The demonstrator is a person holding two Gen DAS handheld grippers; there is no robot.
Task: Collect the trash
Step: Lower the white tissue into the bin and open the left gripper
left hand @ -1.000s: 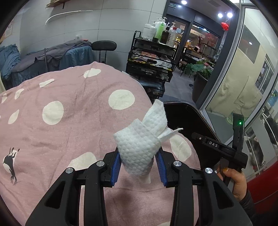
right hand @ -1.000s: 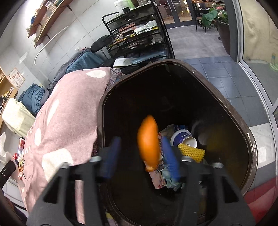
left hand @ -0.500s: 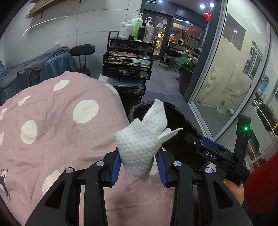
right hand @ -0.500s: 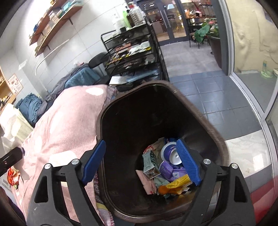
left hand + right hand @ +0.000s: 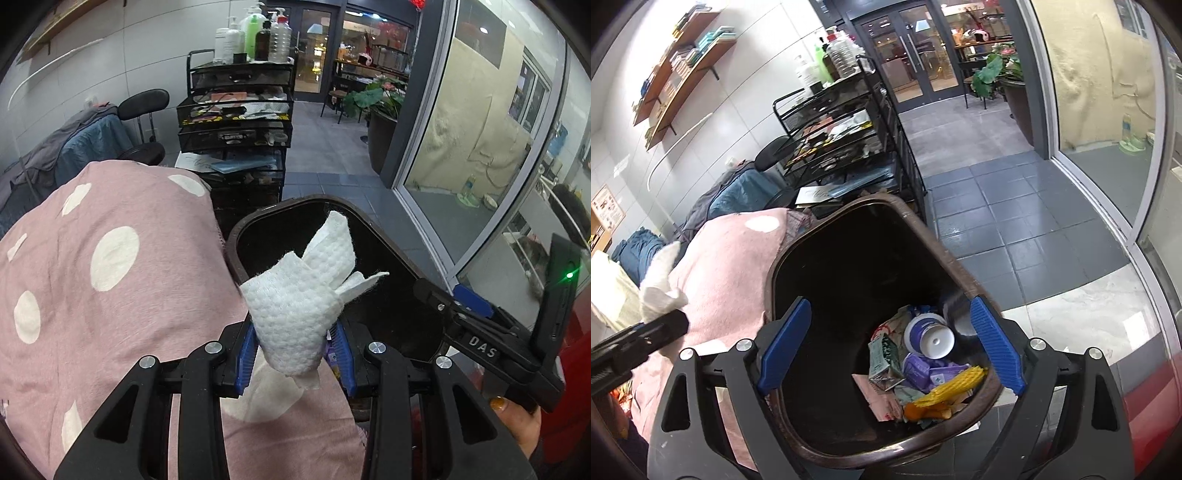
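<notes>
The left gripper [image 5: 295, 347] pinches a crumpled white wipe [image 5: 303, 306] beside the bin's [image 5: 971, 284] rim, over the pink dotted cloth [image 5: 110, 288]. The right gripper [image 5: 890, 347] hangs above the bin, jaws opening wide and empty, over wrappers and a cup [image 5: 929, 336] inside.

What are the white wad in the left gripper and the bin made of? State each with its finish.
White wad: looks like paper towel or nonwoven wipe, matte, with a dimpled embossed surface and fuzzy torn edges; the left gripper pinches it.
Bin: probably hard plastic, dark brown, with a smooth rim that catches a slight sheen.
</notes>
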